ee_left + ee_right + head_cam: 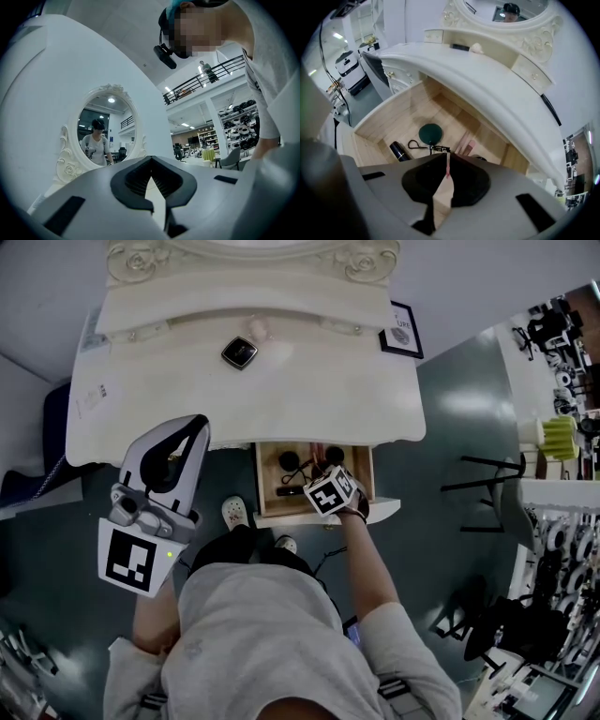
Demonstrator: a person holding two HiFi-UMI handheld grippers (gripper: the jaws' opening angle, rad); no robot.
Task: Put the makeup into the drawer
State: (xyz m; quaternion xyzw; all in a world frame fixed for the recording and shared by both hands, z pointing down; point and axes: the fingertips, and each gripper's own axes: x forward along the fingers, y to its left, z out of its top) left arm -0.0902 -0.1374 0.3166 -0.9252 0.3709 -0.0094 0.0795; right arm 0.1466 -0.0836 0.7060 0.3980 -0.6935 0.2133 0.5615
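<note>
We see the right tool [447, 157] above the open drawer [379, 129], jaws pinched on a pink sliver [447, 167] too thin to identify, the left tool [151, 159] closed and empty, and a compact [240, 352] on the surface [319, 399].

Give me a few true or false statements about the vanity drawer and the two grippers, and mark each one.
1. The drawer is pulled open. True.
2. The left gripper holds the black compact. False: its jaws are together on nothing, and the compact lies on the tabletop.
3. The right gripper is over the drawer. True.
4. The drawer is empty. False: a dark green round case and a dark tube, among other things, lie in it.
5. The right gripper's jaws are wide apart. False: they are closed on a thin pink item.
</note>
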